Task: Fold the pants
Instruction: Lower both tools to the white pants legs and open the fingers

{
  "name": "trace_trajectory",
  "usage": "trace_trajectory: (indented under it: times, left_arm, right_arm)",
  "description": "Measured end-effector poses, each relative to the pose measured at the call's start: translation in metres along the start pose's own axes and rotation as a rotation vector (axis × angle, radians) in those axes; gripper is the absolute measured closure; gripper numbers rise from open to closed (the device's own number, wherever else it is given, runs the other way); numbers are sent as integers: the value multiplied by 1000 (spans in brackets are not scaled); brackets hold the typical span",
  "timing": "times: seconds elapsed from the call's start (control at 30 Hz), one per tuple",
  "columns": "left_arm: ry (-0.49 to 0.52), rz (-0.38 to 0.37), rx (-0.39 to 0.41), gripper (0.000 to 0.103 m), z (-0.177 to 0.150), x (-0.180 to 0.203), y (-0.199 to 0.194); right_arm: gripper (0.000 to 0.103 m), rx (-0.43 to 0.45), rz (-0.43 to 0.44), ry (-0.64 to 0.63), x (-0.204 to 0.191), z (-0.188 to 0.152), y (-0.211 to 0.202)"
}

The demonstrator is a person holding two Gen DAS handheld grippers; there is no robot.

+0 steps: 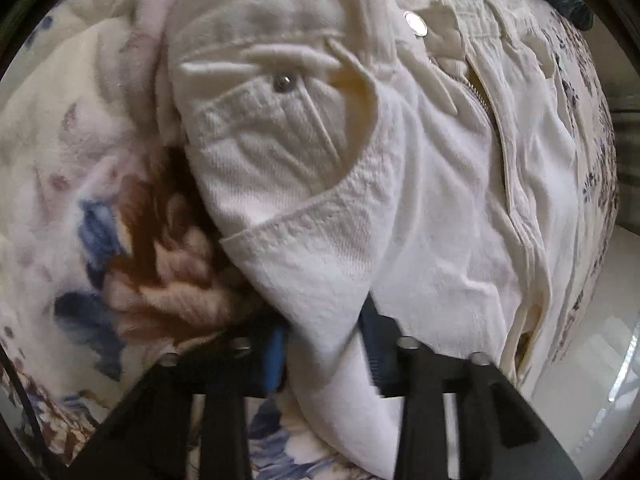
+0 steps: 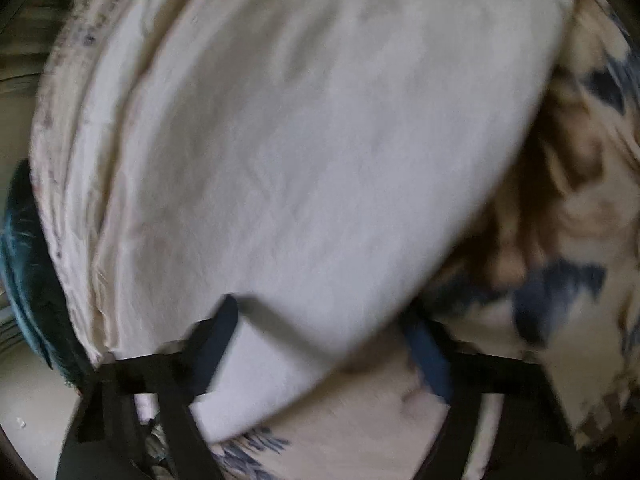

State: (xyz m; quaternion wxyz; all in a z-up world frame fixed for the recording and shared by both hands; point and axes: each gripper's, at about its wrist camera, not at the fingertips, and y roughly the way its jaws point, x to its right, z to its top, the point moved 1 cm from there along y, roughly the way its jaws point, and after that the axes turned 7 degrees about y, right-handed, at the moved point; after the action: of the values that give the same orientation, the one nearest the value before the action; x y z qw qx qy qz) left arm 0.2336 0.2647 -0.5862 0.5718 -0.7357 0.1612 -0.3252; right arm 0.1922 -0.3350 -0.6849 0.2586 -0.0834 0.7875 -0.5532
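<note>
Pants [image 1: 400, 200], white denim, lie on a bedspread [image 1: 52, 184] printed with blue and brown flowers. In the left wrist view the waist end shows: a silver button [image 1: 416, 24] at the top of the pants, the zipper [image 1: 478, 94] just below it, and a rivet [image 1: 283, 83] at the corner of a front pocket. The left gripper [image 1: 326, 344] is clenched on the pants: a fold at the side of the hip runs down between its two fingers, a blue pad [image 1: 276, 356] pressed against one side of the cloth and a dark pad against the other.

In the blurred right wrist view a plain stretch of the pants [image 2: 304, 152] covers most of the bedspread [image 2: 580, 240]. The right gripper [image 2: 320, 344] straddles the near edge of the pants, with the cloth between its fingers [image 2: 218, 340], which stand wide apart. Blur keeps me from telling whether the pads press on the cloth, so its grip cannot be judged. Beyond the far edge of the pants lies something dark teal [image 2: 28, 280].
</note>
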Motion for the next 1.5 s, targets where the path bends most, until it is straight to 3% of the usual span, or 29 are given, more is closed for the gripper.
trace_trajectory:
  times: [0.03, 0.07, 0.13, 0.2, 0.27, 0.33, 0.4, 0.43, 0.5, 0.6, 0.63, 0.7, 0.77, 0.83, 0.97, 1.1, 1.17, 1.37, 1.5]
  left_arm:
    - [-3, 3, 8, 76, -4, 0, -2]
    - [12, 16, 13, 76, -7, -1, -2]
    - [69, 32, 16, 71, -11, -1, 0]
    - [121, 86, 18, 66, -14, 5, -10]
    - [219, 181, 26, 67, -21, 22, -30]
    - [362, 275, 54, 63, -44, 50, -55]
    - [517, 366, 69, 61, -72, 85, -77]
    - [597, 401, 81, 61, -85, 107, -85]
    - [720, 375, 106, 56, -96, 150, -93]
    - [943, 347, 139, 47, -87, 231, -89]
    - [1028, 315, 152, 47, -80, 263, -82]
    - [1208, 319, 186, 47, -60, 308, -62]
    - [1399, 356, 168, 47, -35, 355, -27]
    - [1526, 414, 129, 47, -16, 393, 6]
    - [1714, 544, 39, 47, 3, 445, 61]
    - [1828, 596, -131, 47, 22, 457, 103]
    - [1822, 576, -226, 47, 32, 455, 120]
    - [1835, 517, -372, 41, 51, 447, 143]
    - [1849, 504, -456, 35, 54, 441, 149]
  right_arm:
    - [71, 25, 7, -6, 1, 2, -3]
    - [79, 40, 10, 8, 7, 5, -6]
    - [83, 66, -16, 44, 18, 11, -15]
    - [83, 21, -35, 23, 20, 21, -13]
    - [74, -38, -75, -51, 10, 23, -18]
    - [37, -82, -137, -176, -10, 21, -29]
    - [21, -86, -192, -302, -30, 11, -48]
    - [21, -95, -208, -374, -44, 4, -58]
    - [19, -106, -239, -507, -74, -7, -74]
    - [11, -78, -289, -737, -139, -16, -90]
    - [11, -62, -292, -819, -166, -17, -92]
    - [11, -25, -280, -973, -227, -8, -90]
    - [11, 25, -302, -1143, -290, 6, -76]
    - [11, 45, -321, -1285, -359, 19, -46]
    - [11, -10, -419, -1467, -449, 39, 20]
    - [11, -82, -523, -1547, -485, 54, 79]
    - [11, -123, -544, -1570, -493, 60, 96]
    - [11, -305, -583, -1626, -487, 78, 131]
    - [16, -346, -594, -1635, -481, 88, 137]
